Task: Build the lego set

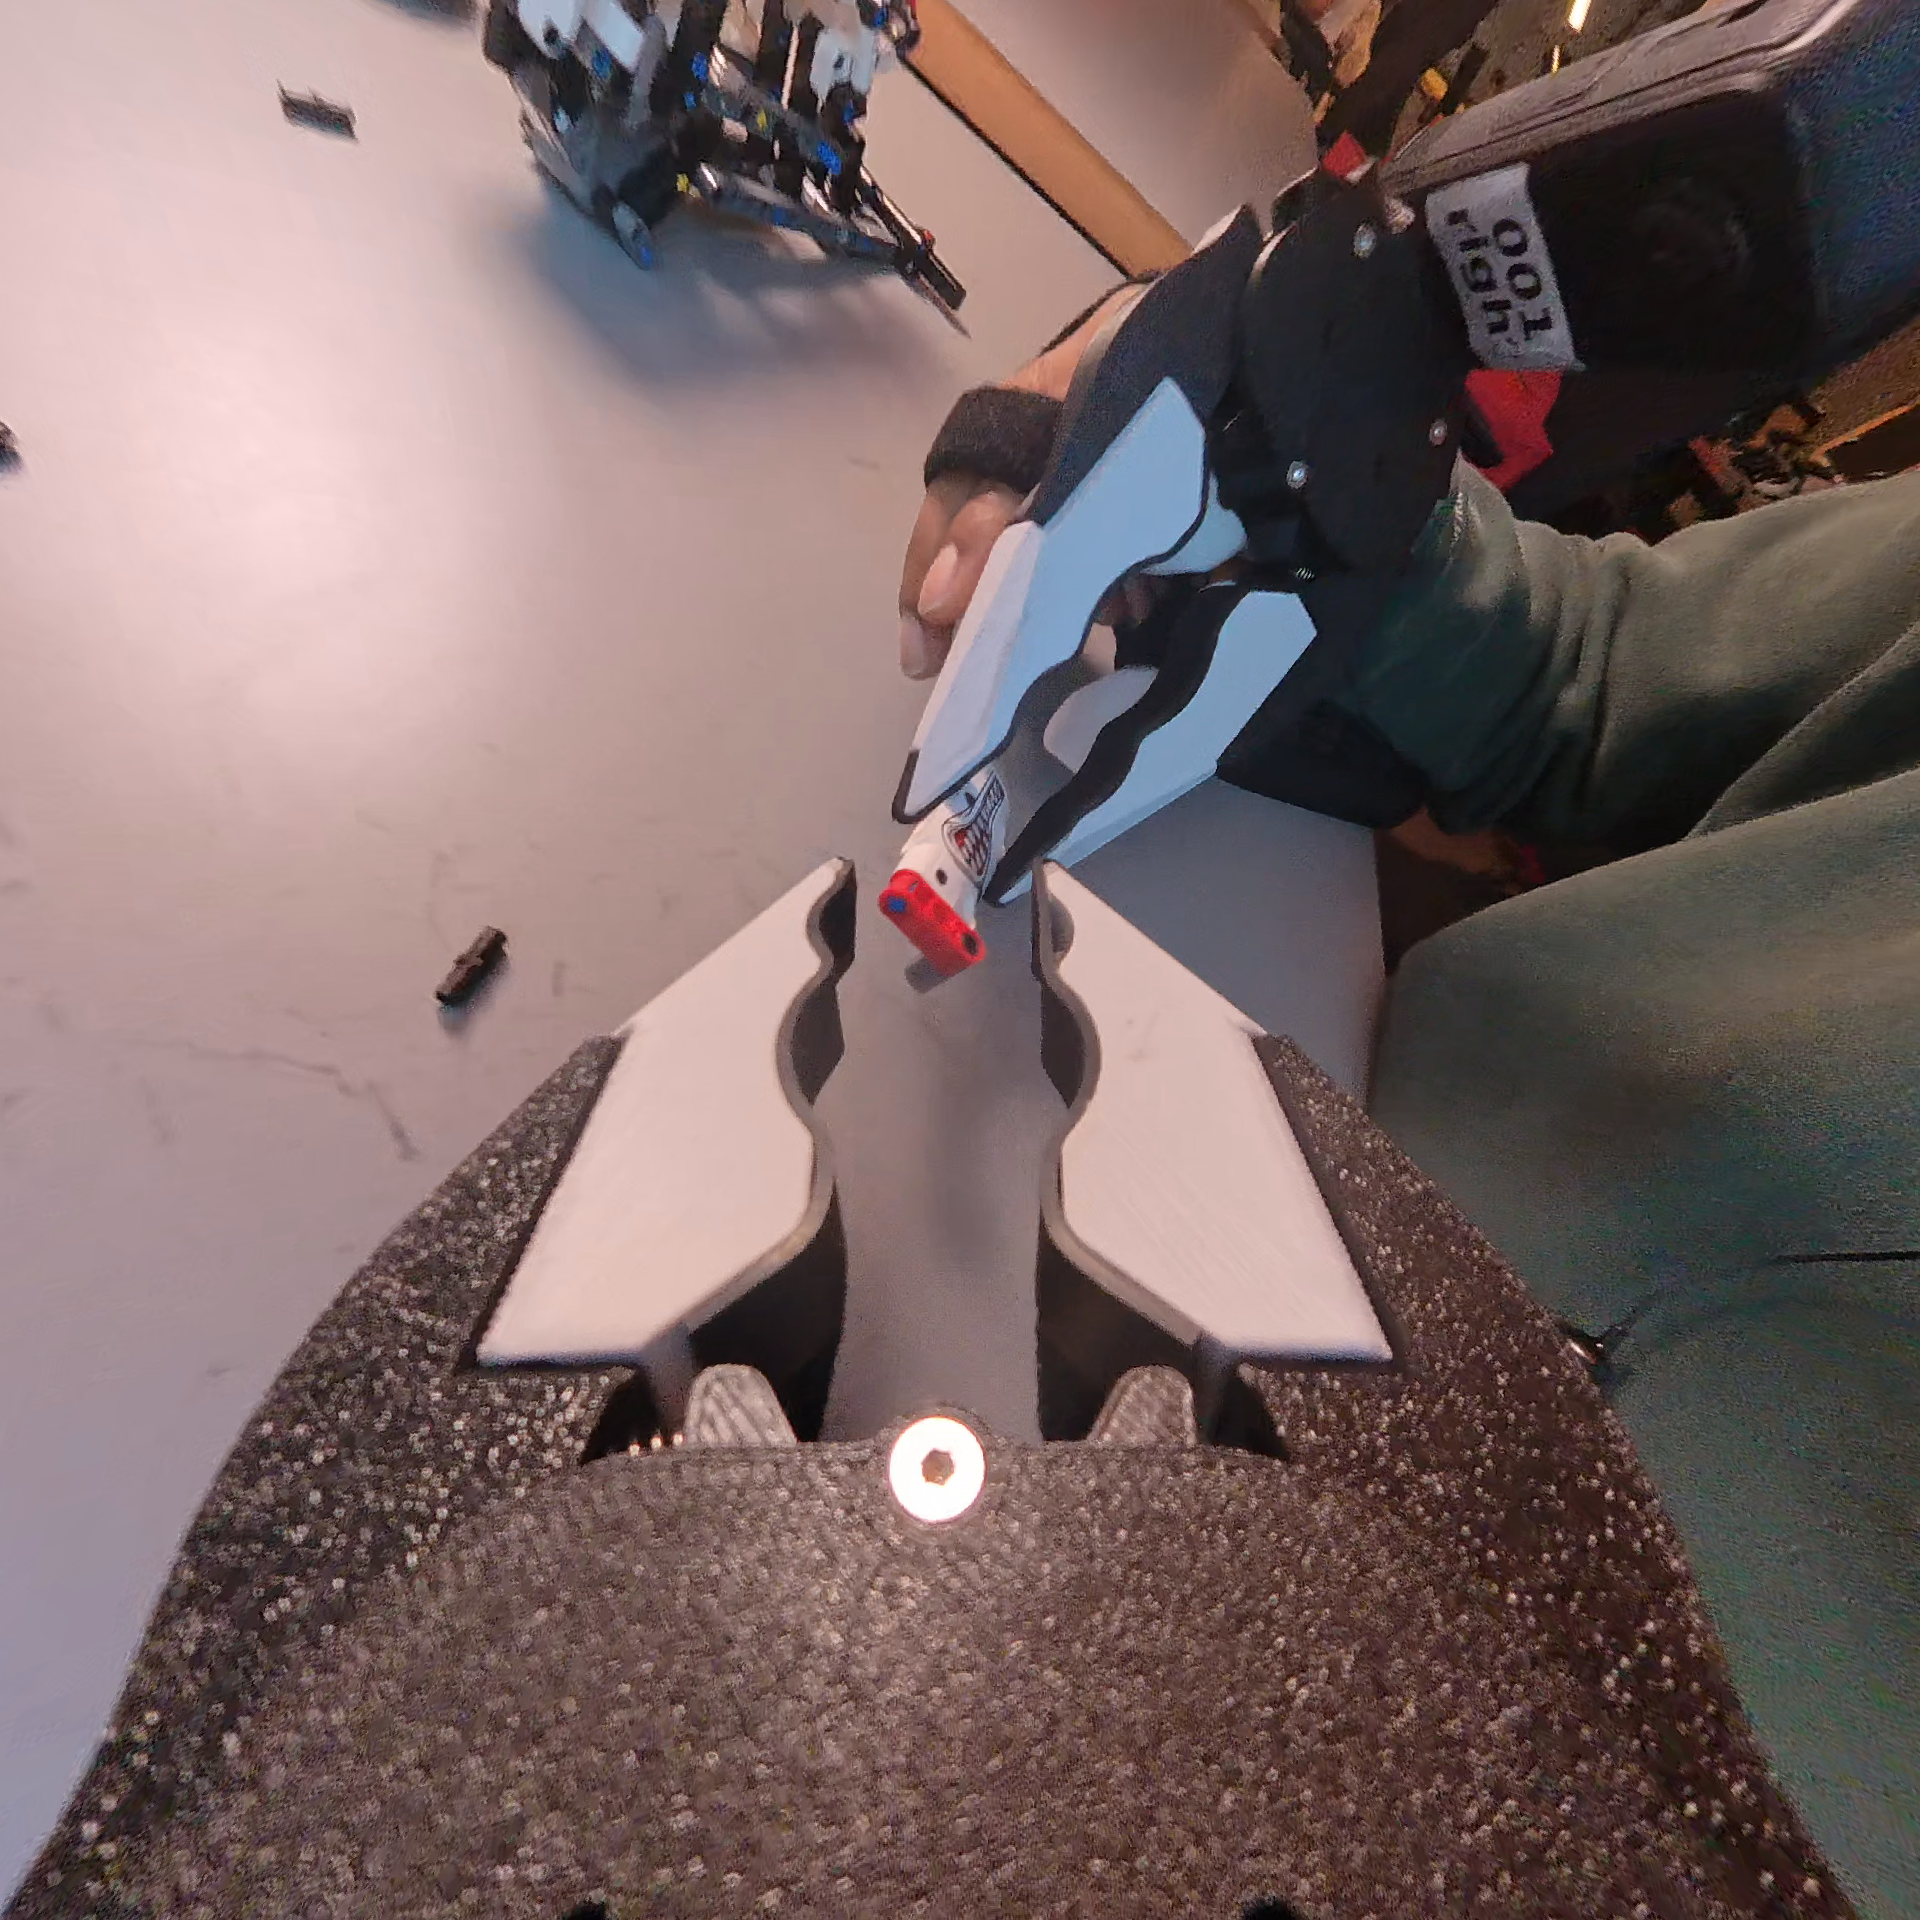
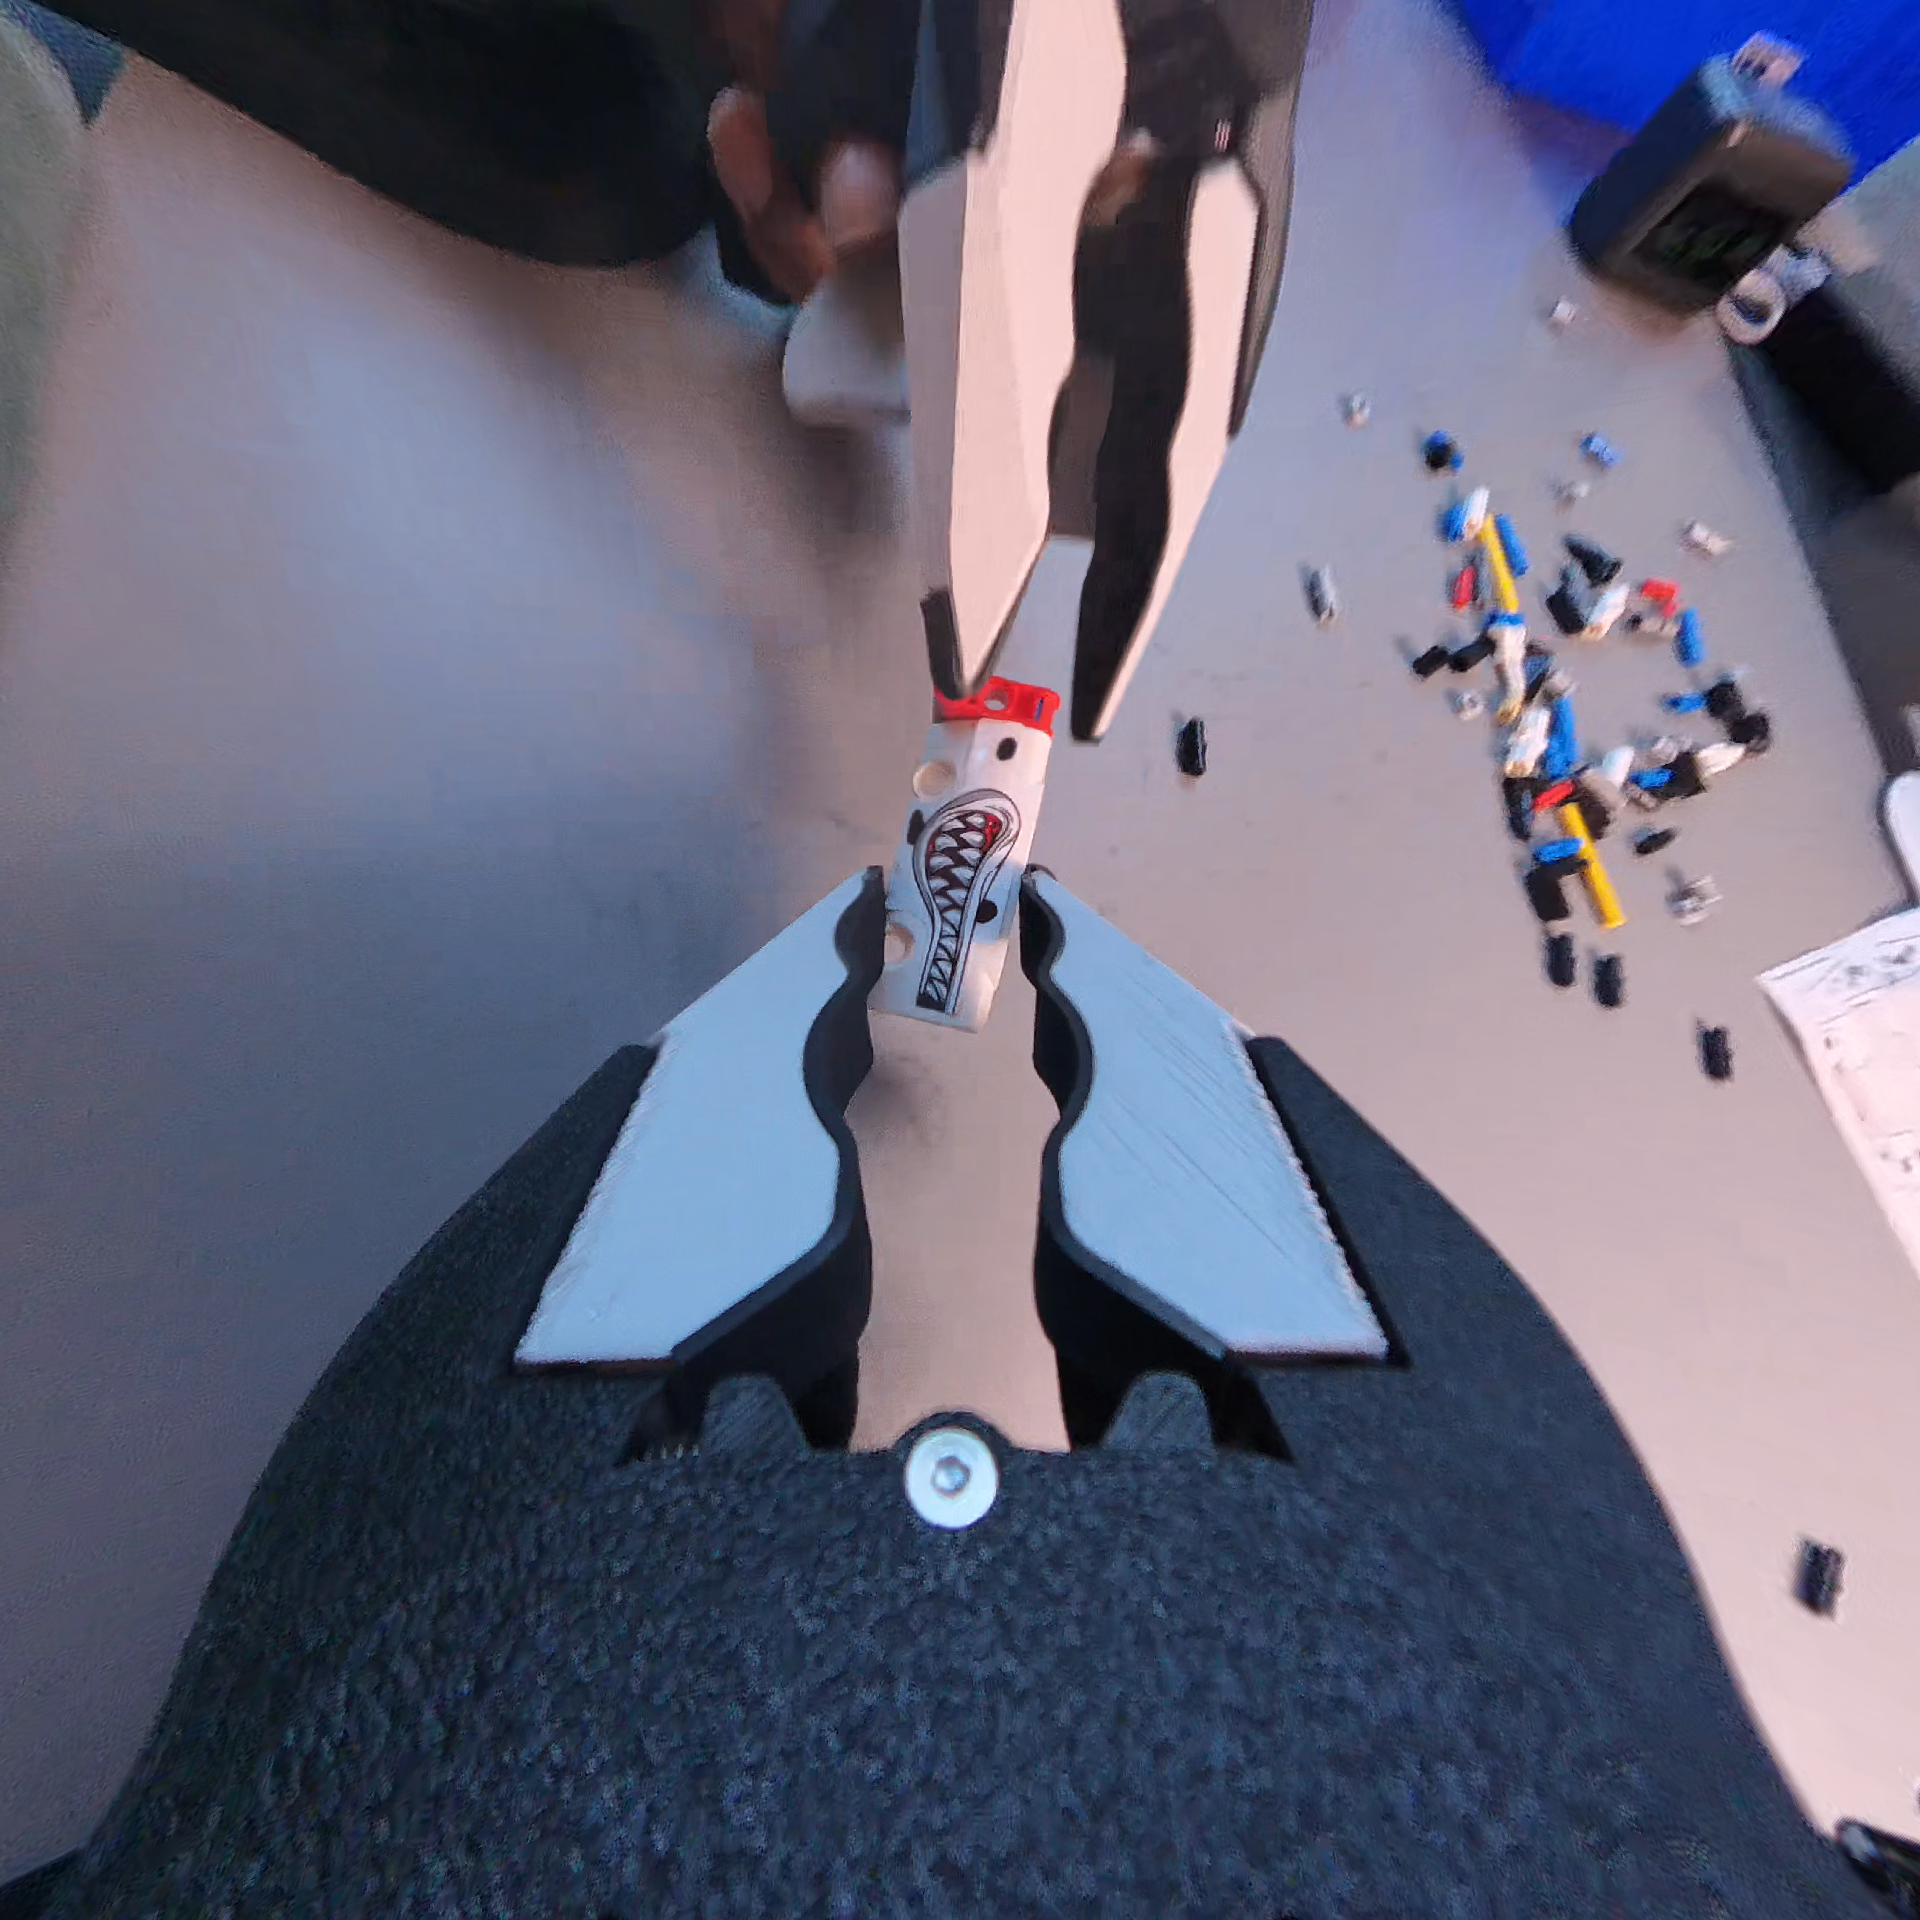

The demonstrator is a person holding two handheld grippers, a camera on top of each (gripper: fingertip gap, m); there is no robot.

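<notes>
A white lego panel [image 2: 954, 902] printed with a shark-mouth design is clamped between the fingertips of the right gripper [image 2: 945, 883], its far end projecting forward beyond the tips. On that far end a small red connector piece [image 2: 1000, 702] is seated. The left gripper [image 1: 940, 873] is seen with its jaws apart and nothing between them; the red connector piece [image 1: 932, 921] lies just ahead of the gap between its tips, and whether either tip touches it cannot be told. In the right wrist view the left gripper's fingers [image 2: 982, 436] are seen coming in from ahead, one tip right at the red piece. A loose black pin [image 1: 471, 966] lies on the grey table [image 1: 312, 623] to the left of the left gripper, and the partly built lego model [image 1: 717, 125] stands well ahead of it. A scatter of loose lego pieces [image 2: 1569, 707] and an instruction sheet [image 2: 1860, 1049] are seen to the right of the right gripper.
</notes>
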